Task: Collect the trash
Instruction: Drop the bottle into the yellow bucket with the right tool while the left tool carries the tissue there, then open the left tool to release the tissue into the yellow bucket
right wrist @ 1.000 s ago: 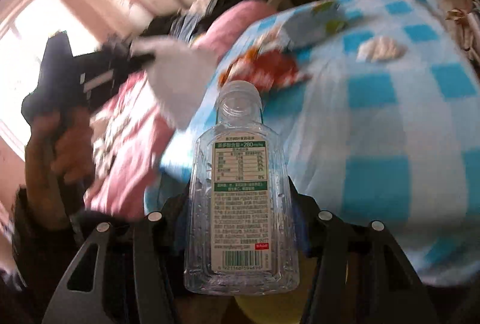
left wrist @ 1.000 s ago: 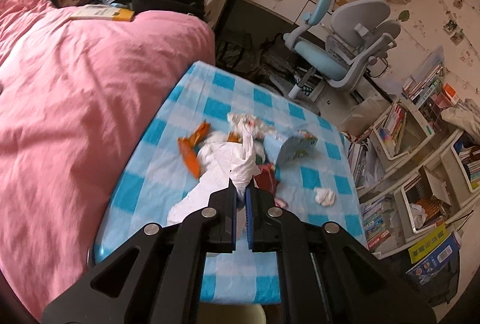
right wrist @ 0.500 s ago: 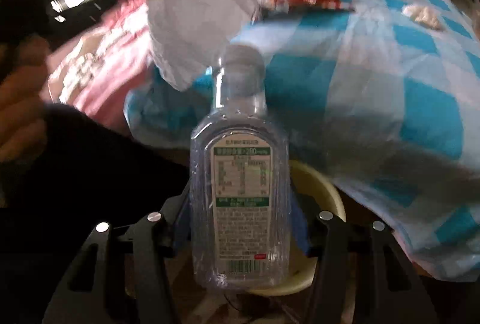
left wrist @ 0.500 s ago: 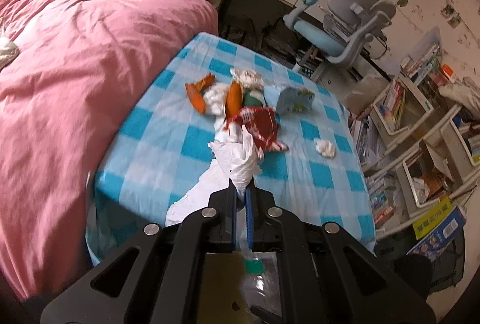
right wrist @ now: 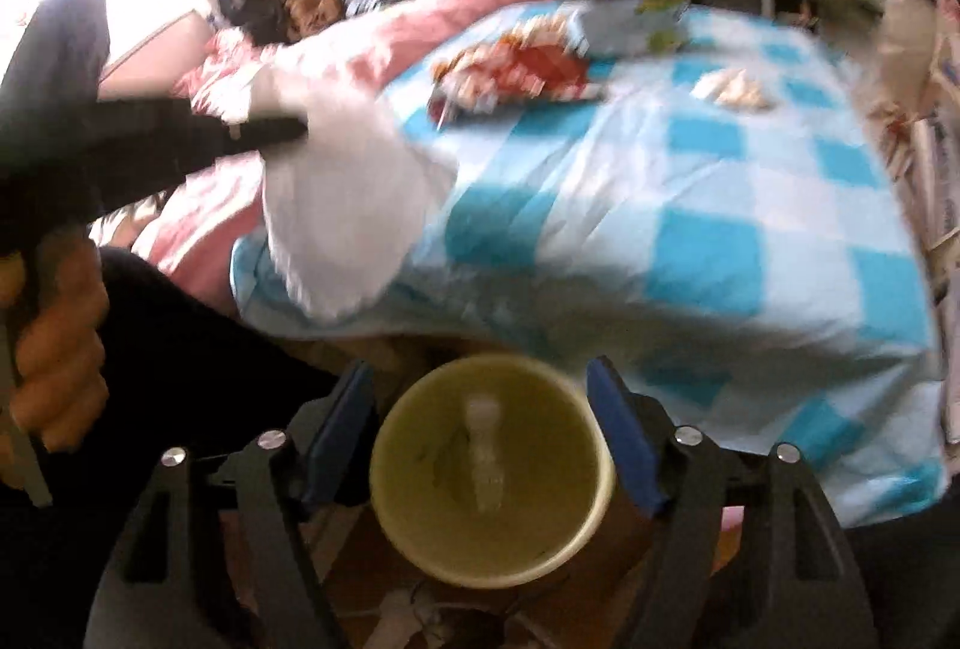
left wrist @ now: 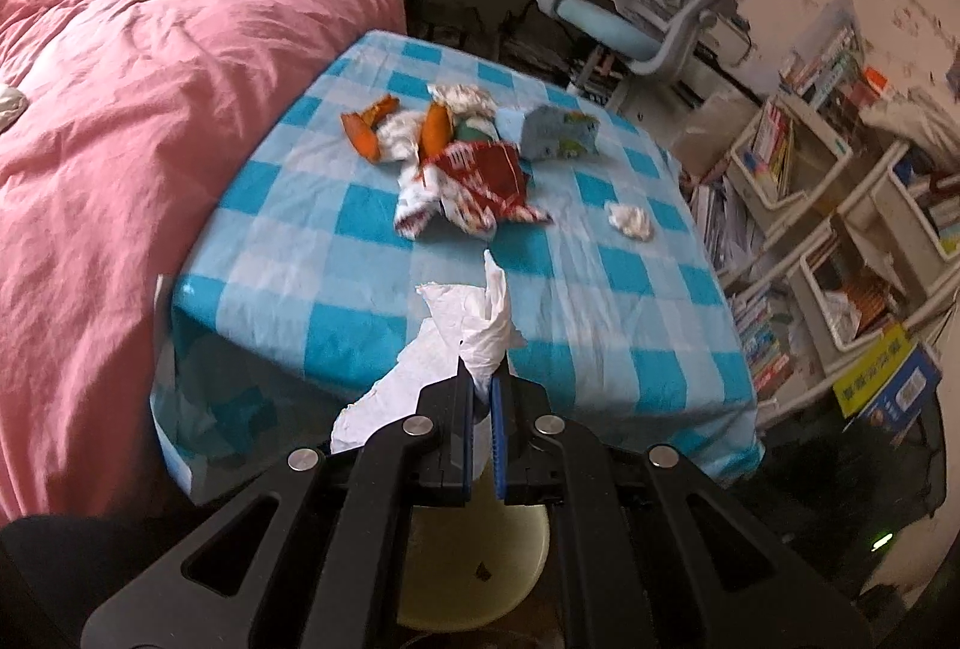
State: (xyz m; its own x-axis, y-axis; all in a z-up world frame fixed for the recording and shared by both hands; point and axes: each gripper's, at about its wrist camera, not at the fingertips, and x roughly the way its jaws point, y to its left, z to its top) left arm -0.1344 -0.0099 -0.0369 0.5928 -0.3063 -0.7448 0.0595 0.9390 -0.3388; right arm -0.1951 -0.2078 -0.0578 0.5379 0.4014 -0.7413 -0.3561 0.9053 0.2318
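The left gripper (left wrist: 480, 391) is clamped tight on a crumpled white tissue (left wrist: 474, 325), held just off the near edge of the blue checked table (left wrist: 372, 229); the right gripper (right wrist: 480, 409) hangs over a pale yellow bin (right wrist: 384, 475) on the floor below that edge, its jaws opening with nothing pressed between them; a clear plastic bottle (right wrist: 485, 445) lies blurred inside the bin; on the far half of the table sit a red snack wrapper (left wrist: 480, 181), orange peel (left wrist: 360, 132), a blue packet (left wrist: 558, 132) and, to the right, a small tissue ball (left wrist: 630, 220).
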